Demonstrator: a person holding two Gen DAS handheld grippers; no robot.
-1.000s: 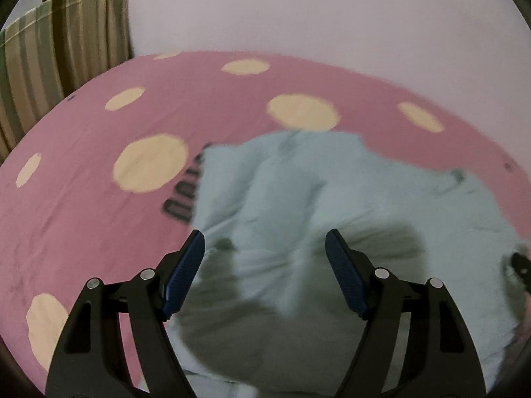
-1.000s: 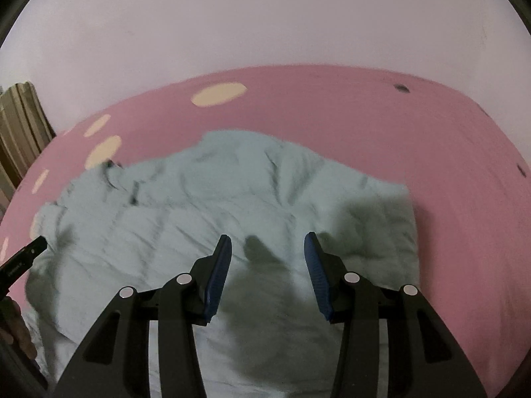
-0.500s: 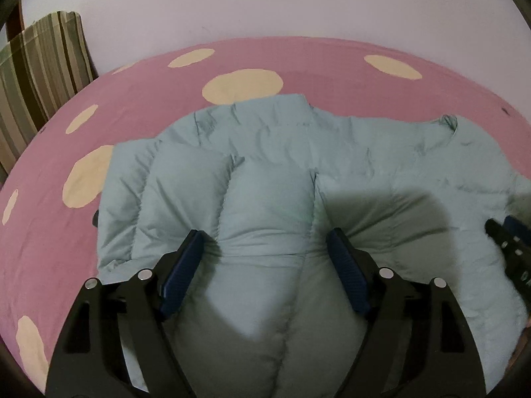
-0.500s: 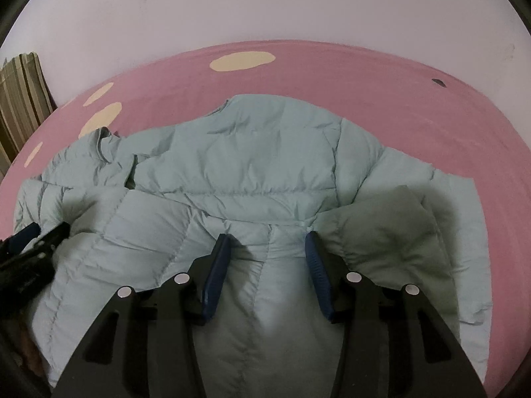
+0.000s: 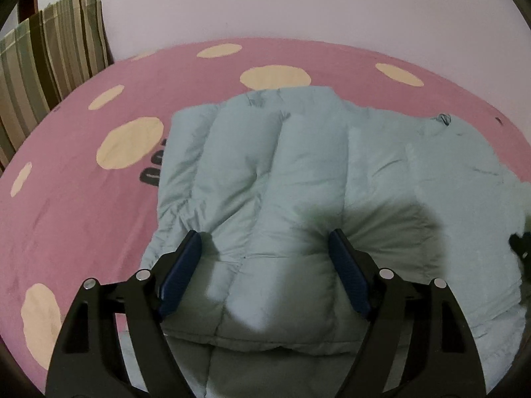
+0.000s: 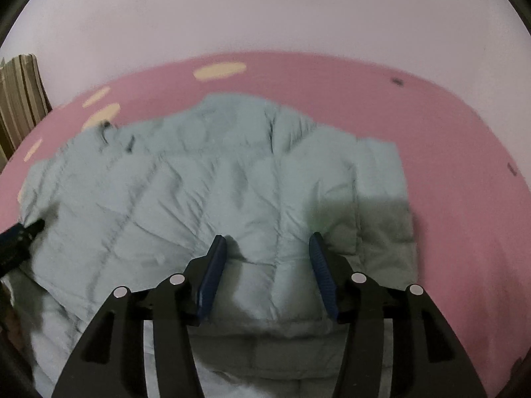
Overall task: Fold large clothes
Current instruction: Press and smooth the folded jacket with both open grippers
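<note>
- Since half a second ago, the jacket (image 5: 298,179) has had a padded panel doubled over onto itself, and both views have backed off slightly, so more pink cover shows around it.
- Your left gripper (image 5: 265,275) is spread wide above the near folded edge, pinching nothing; your right gripper (image 6: 265,268) is likewise spread over its side of the jacket (image 6: 212,179), and nothing sits between its fingers.
- The jacket lies roughly mid-bed, its far edge toward the wall and its near edge under both tools.
- Expect it to be light but bulky: the quilted filling looks springy, so a fold will likely puff back open unless you press it flat.
- Its shell looks smooth and probably slippery; a shallow pinch may slide off.
- Take hold at a stitched seam or along the hem, where the padding is thinnest, with one tool toward each corner of the near edge.
- Under it, the bedspread (image 5: 83,199) is pink with pale yellow spots and looks soft, so it may drag along with the fabric.
- Beyond the bed stands a plain pale wall (image 5: 265,3); a striped cushion (image 5: 49,49) leans at the far left.
</note>
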